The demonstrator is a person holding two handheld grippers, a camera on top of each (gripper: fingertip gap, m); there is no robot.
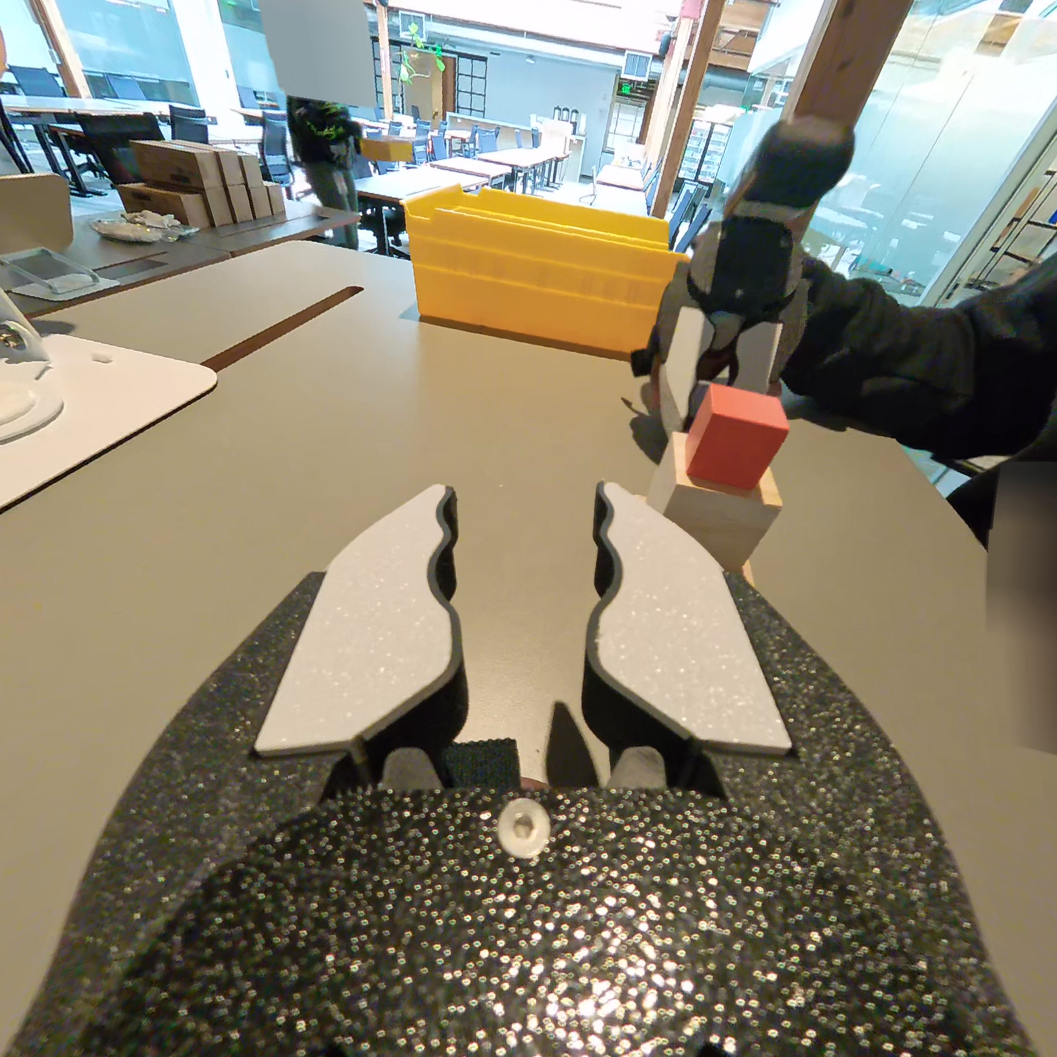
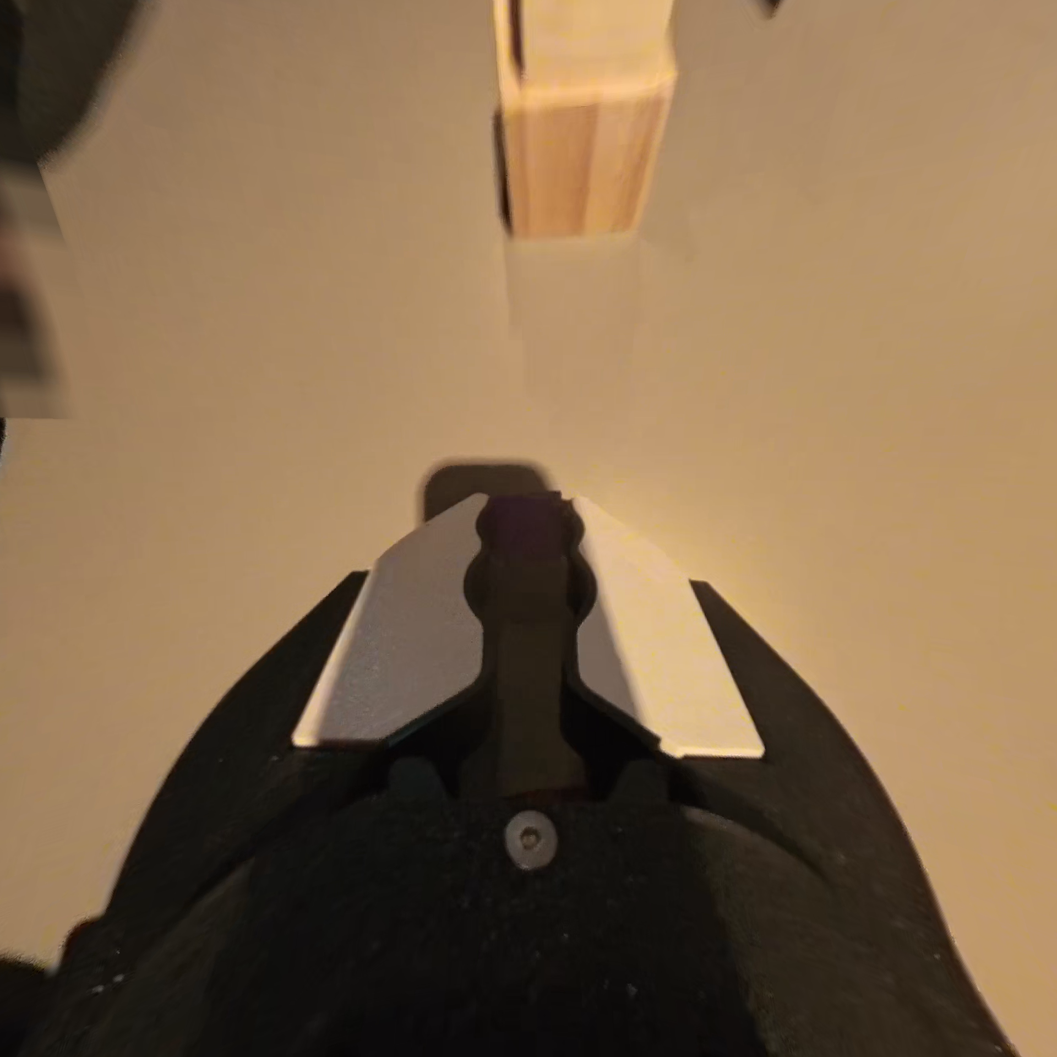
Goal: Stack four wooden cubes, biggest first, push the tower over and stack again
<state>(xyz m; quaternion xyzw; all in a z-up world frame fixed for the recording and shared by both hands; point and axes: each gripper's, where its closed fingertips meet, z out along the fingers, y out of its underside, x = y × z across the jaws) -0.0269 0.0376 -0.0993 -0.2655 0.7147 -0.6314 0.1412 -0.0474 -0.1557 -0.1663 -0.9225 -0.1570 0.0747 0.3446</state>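
In the left wrist view a red cube (image 1: 738, 440) sits skewed on a pale wooden cube (image 1: 715, 509). A sliver of another wooden piece (image 1: 747, 572) shows under that. My left gripper (image 1: 523, 515) is open and empty, low over the table just left of this stack. My right gripper (image 1: 716, 372) points down right behind the red cube. In the right wrist view my right gripper (image 2: 523, 515) is shut on a small dark cube (image 2: 520, 532). A blurred wooden cube (image 2: 583, 166) lies ahead of it.
A yellow bin (image 1: 537, 274) stands at the back of the grey table (image 1: 343, 457). A white board (image 1: 103, 394) lies at the left. A dark-gloved hand and sleeve (image 1: 915, 366) hold the right gripper. A person stands far behind among desks and chairs. There is about 20 centimetres between the tips of the two grippers.
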